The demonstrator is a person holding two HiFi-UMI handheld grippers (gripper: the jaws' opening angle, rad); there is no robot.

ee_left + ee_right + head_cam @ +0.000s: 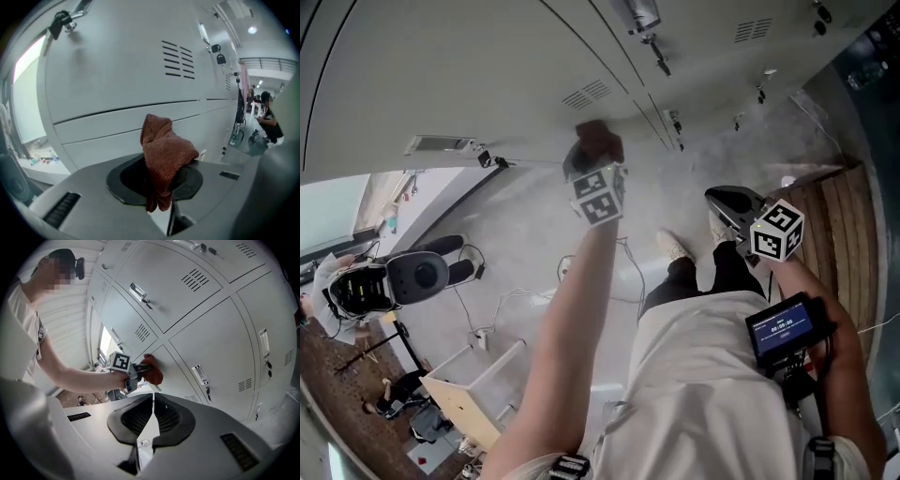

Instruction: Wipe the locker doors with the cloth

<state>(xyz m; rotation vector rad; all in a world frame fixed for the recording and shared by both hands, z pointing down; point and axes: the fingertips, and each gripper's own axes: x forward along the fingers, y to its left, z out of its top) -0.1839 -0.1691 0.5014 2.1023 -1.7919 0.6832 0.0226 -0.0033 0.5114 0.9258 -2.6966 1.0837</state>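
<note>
Grey locker doors (pixel 441 75), concrete floor (pixel 534 253), red cloth (pixel 165 152)

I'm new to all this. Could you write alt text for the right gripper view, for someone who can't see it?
A person's arm holds the left gripper, shut on a reddish-brown cloth, against a grey locker door. In the foreground the right gripper has its jaws together with nothing between them.
</note>
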